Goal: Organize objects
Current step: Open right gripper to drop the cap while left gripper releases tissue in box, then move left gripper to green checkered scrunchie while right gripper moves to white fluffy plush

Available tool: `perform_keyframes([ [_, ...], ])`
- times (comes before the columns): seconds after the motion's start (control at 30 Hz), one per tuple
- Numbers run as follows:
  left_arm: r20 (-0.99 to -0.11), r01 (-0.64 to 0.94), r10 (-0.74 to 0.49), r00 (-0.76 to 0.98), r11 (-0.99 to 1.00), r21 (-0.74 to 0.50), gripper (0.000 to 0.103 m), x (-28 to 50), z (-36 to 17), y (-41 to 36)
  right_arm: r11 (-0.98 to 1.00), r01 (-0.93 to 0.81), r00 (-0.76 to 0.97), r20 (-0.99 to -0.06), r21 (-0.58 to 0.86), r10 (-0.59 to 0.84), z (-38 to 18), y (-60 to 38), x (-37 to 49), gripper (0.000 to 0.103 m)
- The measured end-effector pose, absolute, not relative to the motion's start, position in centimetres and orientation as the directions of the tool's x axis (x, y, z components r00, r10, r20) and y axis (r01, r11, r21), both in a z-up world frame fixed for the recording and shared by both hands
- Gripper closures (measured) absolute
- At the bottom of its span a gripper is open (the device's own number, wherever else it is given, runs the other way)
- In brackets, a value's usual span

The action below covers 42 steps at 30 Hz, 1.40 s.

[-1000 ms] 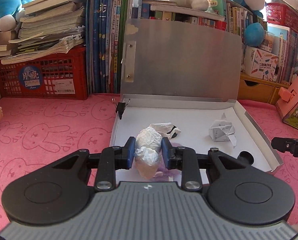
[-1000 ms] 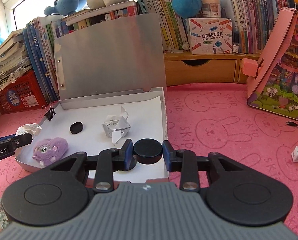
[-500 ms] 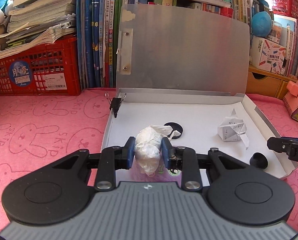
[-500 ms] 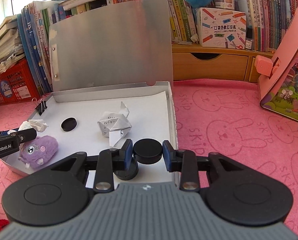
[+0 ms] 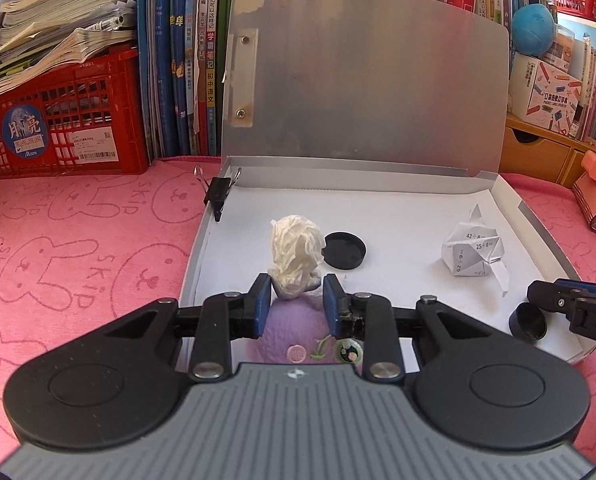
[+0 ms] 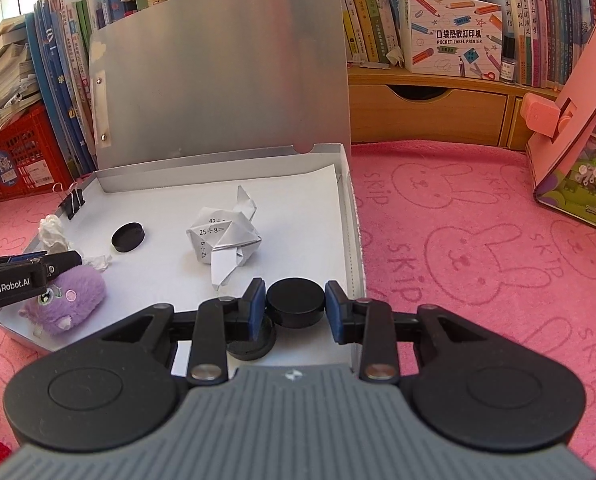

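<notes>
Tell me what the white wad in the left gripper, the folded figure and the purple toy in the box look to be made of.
White wad: crumpled tissue or soft paper, matte, with fine creases. Folded figure: printed paper, crisp edges, sums visible on it. Purple toy: plush fabric with fuzzy pile and embroidered-looking eyes. The filling cannot be seen.

Bright window daylight, sharp focus, fisheye-bent edges, soft shadows.
</notes>
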State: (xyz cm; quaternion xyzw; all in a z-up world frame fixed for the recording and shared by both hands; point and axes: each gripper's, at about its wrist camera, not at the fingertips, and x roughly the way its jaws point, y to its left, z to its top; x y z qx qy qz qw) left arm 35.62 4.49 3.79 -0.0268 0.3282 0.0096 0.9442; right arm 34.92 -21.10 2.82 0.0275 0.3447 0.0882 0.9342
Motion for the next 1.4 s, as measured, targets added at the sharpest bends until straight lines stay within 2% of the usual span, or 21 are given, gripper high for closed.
perform_keyframes([
  [0.1, -0.617, -0.026, 0.002, 0.787, 0.999, -0.029, 0.067, 35.4, 4.0, 4.1, 0.982, -0.149, 0.756, -0.627, 0.113, 0.186, 3.1, -21.2, 34.7, 0.047],
  [0.27, -0.583, -0.006, -0.005, 0.813, 1.000, -0.017, 0.035, 34.3, 5.1, 3.7, 0.980, -0.155, 0.763, -0.614, 0.126, 0.200, 4.0, -21.4, 34.0, 0.042],
  [0.47, -0.546, 0.017, -0.022, 0.837, 1.000, -0.014, 0.021, 32.2, 7.3, 3.3, 0.974, -0.171, 0.789, -0.572, 0.150, 0.226, 6.2, -22.5, 32.1, 0.035],
  [0.93, -0.505, 0.090, -0.091, 0.859, 0.996, -0.026, 0.017, 22.9, 8.7, 3.1, 0.950, -0.288, 0.813, -0.493, 0.120, 0.309, 7.4, -23.1, 22.8, 0.020],
  [1.4, -0.476, 0.040, -0.021, 0.879, 0.999, 0.031, 0.008, 14.3, 5.5, 4.1, 0.950, -0.310, 0.823, -0.490, 0.035, 0.287, 4.7, -22.4, 15.8, 0.016],
])
